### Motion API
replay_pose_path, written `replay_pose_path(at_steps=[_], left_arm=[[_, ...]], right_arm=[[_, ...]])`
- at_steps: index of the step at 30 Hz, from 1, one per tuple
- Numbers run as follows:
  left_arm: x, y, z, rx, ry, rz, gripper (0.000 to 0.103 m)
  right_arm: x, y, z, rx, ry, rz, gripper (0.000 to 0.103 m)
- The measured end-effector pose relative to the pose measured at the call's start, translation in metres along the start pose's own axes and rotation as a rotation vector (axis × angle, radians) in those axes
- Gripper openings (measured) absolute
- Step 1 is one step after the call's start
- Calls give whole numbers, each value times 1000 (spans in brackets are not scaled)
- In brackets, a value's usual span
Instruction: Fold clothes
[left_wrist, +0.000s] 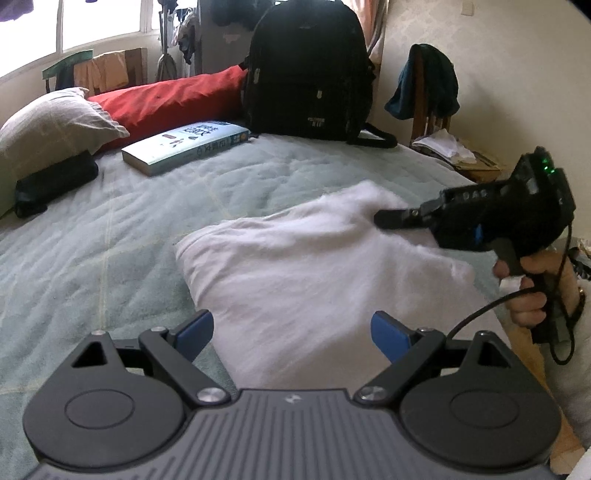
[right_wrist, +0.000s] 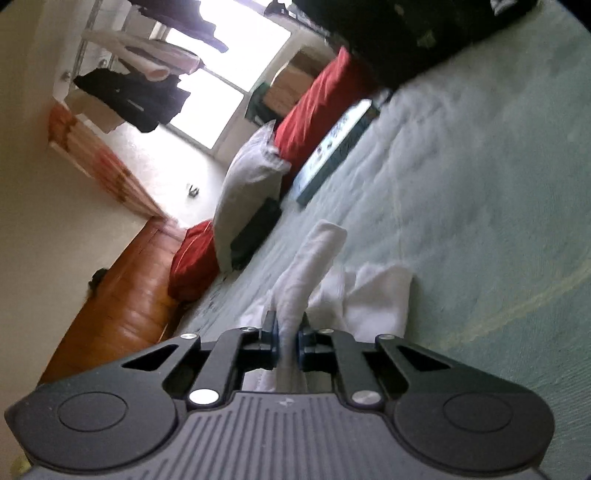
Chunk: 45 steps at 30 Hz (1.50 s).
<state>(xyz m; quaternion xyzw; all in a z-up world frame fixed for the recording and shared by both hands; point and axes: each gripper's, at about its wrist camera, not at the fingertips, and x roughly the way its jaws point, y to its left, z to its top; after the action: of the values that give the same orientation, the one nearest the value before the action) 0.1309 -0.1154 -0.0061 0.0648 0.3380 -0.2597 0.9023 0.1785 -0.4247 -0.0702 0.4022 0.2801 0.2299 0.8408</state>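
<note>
Pinched between the right claw (right_wrist: 287, 341) pads is a bunched corner of the white garment (left_wrist: 306, 266), spread on the bed (left_wrist: 110, 229). Left claw (left_wrist: 291, 332) is held spread above its near edge; the cloth runs away from both.

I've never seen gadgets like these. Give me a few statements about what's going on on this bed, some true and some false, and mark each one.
1. The right gripper has its fingers closed on a fold of the white garment. True.
2. The left gripper is clamped on the garment too. False: its blue fingers stand wide apart, with nothing pinched.
3. A book lies on the bed in front of a black backpack. True.
4. The long cushion beside the backpack is blue. False: it is red.
</note>
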Motion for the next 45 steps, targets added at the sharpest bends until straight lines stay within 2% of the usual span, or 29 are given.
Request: replay_pose_path(at_steps=[3, 8, 13, 15, 19, 20, 22, 25, 27, 32, 35, 37, 40, 43, 45], left_arm=[[2, 1, -1, -1, 7, -2, 92], [5, 1, -3, -5, 18, -12, 92], [-1, -5, -4, 20, 15, -48, 92], [-3, -15, -9, 87, 27, -56, 93], [-17, -33, -29, 257, 41, -21, 93], [-22, -34, -34, 269, 42, -22, 93], [-33, -33, -42, 282, 46, -31, 93], [-46, -36, -56, 331, 44, -36, 95], [-47, -44, -69, 422, 37, 22, 96], [-32, -64, -92, 615, -12, 255, 96], [-32, -71, -96, 700, -64, 325, 97], [-33, -68, -96, 712, -57, 335, 97], [-35, -54, -99, 652, -32, 342, 97], [-41, -46, -99, 579, -37, 306, 96], [-46, -46, -97, 567, -33, 279, 96]], right_arm=[[0, -8, 0, 26, 6, -33, 13], [4, -27, -5, 107, 39, -66, 25], [-37, -9, -18, 69, -19, -86, 48], [-55, -5, -29, 63, -28, -119, 52], [-89, -5, -53, 73, -48, -167, 58], [-95, -4, -58, 74, -55, -181, 60], [-106, -1, -69, 75, -71, -210, 72], [-116, 6, -81, 76, -87, -232, 77], [-119, 11, -85, 79, -89, -233, 80], [-120, 36, -90, 16, -85, -265, 83], [-122, 51, -94, -29, -85, -265, 85], [-123, 61, -96, -65, -87, -276, 87], [-123, 68, -100, -118, -86, -310, 87], [-121, 70, -102, -150, -79, -342, 87], [-118, 72, -104, -178, -72, -371, 87]])
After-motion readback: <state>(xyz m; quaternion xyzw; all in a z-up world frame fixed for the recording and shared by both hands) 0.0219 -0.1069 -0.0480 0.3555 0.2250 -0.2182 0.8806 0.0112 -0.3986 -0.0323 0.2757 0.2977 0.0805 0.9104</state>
